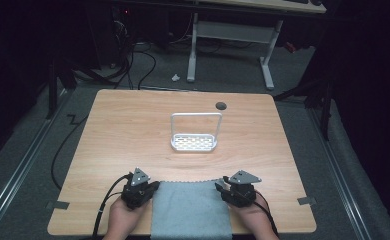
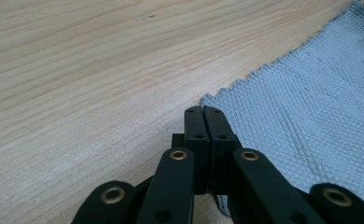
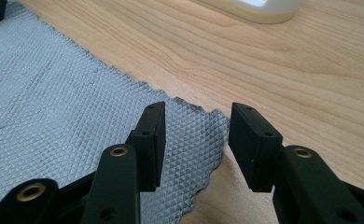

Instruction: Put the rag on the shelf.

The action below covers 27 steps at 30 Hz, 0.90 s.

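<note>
A grey textured cloth (image 1: 190, 210) lies at the table's near edge and hangs over the front. My left gripper (image 1: 153, 186) sits at its far left corner. In the left gripper view its jaws (image 2: 203, 112) are pressed together right on the cloth's (image 2: 306, 107) edge, which runs in under the pads. My right gripper (image 1: 218, 187) is at the far right corner. Its jaws (image 3: 196, 121) stand open astride that corner: one pad over the cloth (image 3: 63, 107), the other over bare wood.
A white wire-handled rack (image 1: 194, 142) stands mid-table beyond the cloth; its base (image 3: 259, 9) shows in the right gripper view. A dark round hole (image 1: 221, 105) lies near the table's far edge. A white desk frame (image 1: 233, 35) stands on the floor behind.
</note>
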{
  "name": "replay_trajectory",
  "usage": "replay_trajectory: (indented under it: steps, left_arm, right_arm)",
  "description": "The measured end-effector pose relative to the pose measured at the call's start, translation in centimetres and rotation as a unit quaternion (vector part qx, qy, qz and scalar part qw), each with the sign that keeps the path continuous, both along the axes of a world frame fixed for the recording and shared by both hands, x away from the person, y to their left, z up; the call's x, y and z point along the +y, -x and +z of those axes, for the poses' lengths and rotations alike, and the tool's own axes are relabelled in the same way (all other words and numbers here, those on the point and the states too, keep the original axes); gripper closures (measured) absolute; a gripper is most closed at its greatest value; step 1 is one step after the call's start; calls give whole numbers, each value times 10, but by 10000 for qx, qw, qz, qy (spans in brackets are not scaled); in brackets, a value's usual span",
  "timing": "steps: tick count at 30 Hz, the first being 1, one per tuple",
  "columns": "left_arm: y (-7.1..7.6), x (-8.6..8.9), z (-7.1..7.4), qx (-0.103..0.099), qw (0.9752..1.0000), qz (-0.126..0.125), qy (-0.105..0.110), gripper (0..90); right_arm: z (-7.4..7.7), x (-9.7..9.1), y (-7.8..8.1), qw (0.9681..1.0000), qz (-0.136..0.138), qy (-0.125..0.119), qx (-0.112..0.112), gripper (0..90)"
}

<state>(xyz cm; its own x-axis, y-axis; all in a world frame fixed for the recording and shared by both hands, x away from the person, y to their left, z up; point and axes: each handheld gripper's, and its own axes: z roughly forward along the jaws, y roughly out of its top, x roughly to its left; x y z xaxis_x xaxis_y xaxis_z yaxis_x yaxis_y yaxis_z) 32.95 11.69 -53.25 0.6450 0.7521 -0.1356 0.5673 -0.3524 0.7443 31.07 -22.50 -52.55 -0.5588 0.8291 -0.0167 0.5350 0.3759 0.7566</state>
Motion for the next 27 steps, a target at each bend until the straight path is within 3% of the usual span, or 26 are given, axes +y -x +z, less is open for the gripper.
replay_trajectory:
  steps: [12,18,20,21,23,27]
  left_arm:
    - [0,0,0,15,10000,-11,47,888]
    - [0,-1,-1,18,10000,-9,52,888]
    - [0,-1,-1,22,10000,-5,71,888]
    - [0,-1,-1,37,10000,-3,78,888]
    - [0,-1,0,20,10000,26,58,889]
    - [2,0,3,-93,9997,71,202,889]
  right_arm:
    - [-5,-1,-9,9998,-112,-12,162,597]
    - [-5,1,-10,9998,-143,28,139,731]
    - [-4,2,-9,9998,-52,48,196,868]
    - [-3,3,-9,9998,21,97,173,888]
    - [-2,4,-7,9998,34,195,47,895]
    - [3,1,-5,10000,3,13,-56,895]
